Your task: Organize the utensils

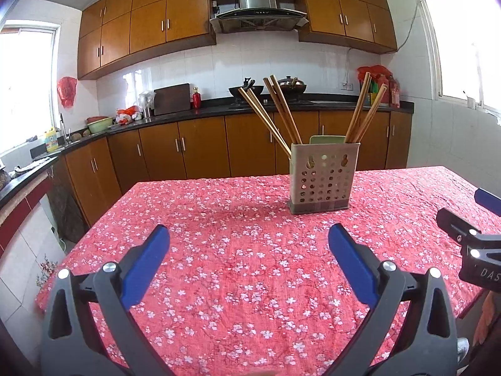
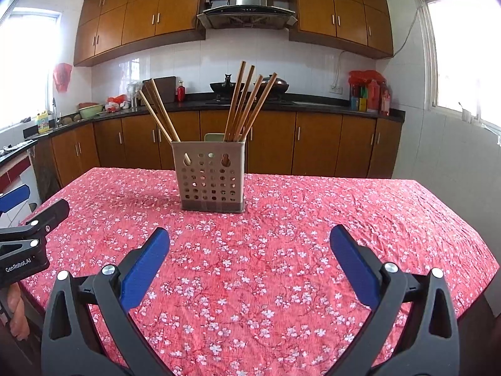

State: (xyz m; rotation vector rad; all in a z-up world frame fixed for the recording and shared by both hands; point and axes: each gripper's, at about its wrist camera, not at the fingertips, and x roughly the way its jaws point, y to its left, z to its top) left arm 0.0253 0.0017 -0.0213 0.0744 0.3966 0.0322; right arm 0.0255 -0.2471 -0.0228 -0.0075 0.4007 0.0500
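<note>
A perforated beige utensil holder stands upright on the table, which is covered by a red cloth printed with small white blossoms. Wooden chopsticks lean out of the holder in loose bunches: from the right wrist view one bunch slants to the left and a larger one fans up and to the right, while from the left wrist view the chopsticks split into sticks slanting left and a pair slanting right out of the holder. A pale green piece shows just behind the holder's rear wall; what it is cannot be told. The left gripper hovers low over the cloth with its blue-padded jaws spread wide and nothing between them, the holder ahead of it and off to the right, well apart. The right gripper hangs over the cloth the same way, jaws wide and empty, with the holder ahead and slightly left of centre. Each gripper shows at the edge of the other's camera, so they sit side by side at the near edge of the table. Behind the table runs a dark counter with brown cabinets beneath and above, a range hood over a wok, and red bottles near the right window.
</note>
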